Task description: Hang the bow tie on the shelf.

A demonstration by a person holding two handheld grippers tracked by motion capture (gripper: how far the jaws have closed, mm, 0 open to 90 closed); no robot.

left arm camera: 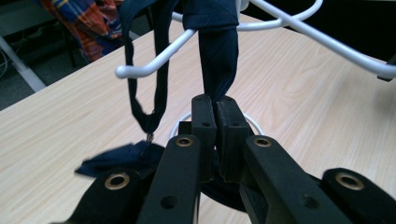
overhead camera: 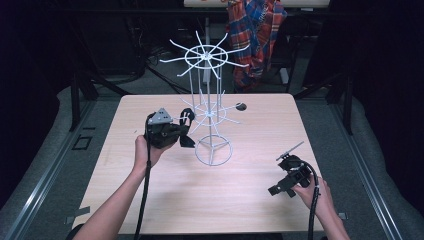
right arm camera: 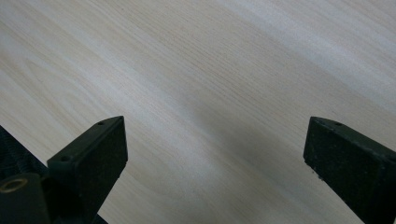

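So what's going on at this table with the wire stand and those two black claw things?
A person holds a gripper in each hand at a light wooden table. The left gripper has its fingers shut on a dark navy fabric strap that hangs over a prong of the white two-tier wire rack. The right gripper hangs open above bare tabletop, off to the side, holding nothing.

Two forearms enter from the bottom edge, each hand holding a gripper.

Left gripper (overhead camera: 186, 131), left of frame centre, has its jaws pressed together on something dark; right gripper (overhead camera: 281, 187), lower right, rests low with jaws spread wide.
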